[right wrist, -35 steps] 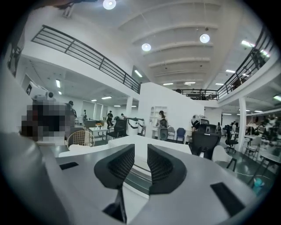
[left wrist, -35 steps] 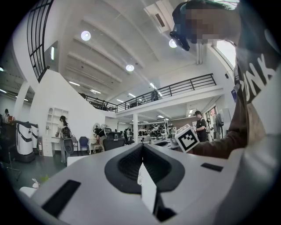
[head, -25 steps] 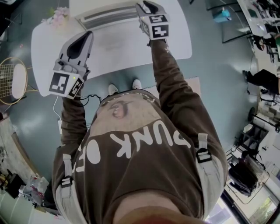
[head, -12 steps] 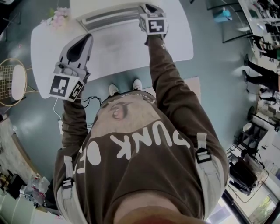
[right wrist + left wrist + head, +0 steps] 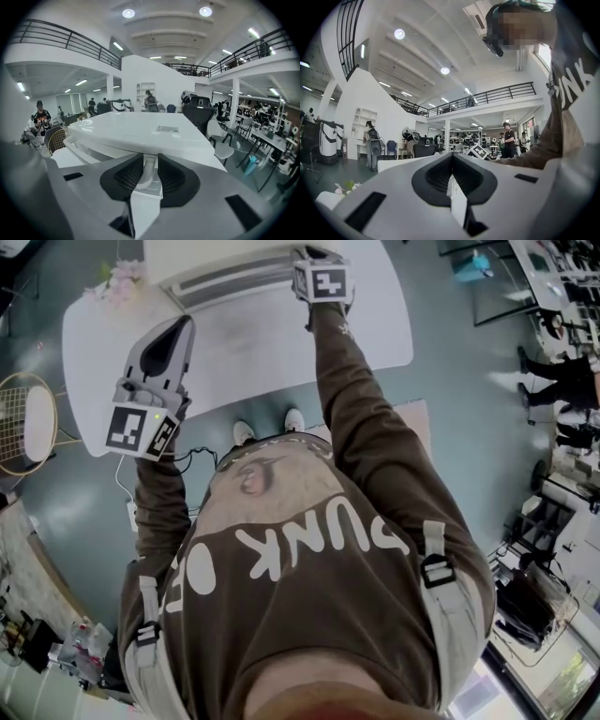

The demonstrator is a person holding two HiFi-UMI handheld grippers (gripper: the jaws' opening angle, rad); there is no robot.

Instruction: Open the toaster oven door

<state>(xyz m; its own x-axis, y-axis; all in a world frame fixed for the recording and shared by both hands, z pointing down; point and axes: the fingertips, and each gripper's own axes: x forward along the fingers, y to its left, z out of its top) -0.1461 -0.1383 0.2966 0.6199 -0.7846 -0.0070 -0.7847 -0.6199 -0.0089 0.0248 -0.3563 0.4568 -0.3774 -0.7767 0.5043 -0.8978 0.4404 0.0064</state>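
Observation:
A white toaster oven [image 5: 225, 268] stands at the far edge of the white table [image 5: 375, 324]. My right gripper [image 5: 314, 254] is at the oven's front right corner. In the right gripper view the oven [image 5: 140, 131] fills the middle, and its white door handle [image 5: 146, 177] lies between the two dark pads of my right gripper [image 5: 147, 161]. The jaws are closing around it, with the pads close on both sides. My left gripper [image 5: 183, 322] hangs over the table's left part, away from the oven, shut with nothing in it. Its tips meet in the left gripper view [image 5: 451, 157].
Pale flowers [image 5: 117, 282] lie at the table's far left corner. A badminton racket [image 5: 23, 418] rests on the floor to the left. The person's white shoes [image 5: 267, 427] stand at the table's near edge. Chairs and desks with people fill the hall behind.
My right gripper has moved forward to the oven's front, and the handle now lies between its jaws. The left gripper has barely shifted.

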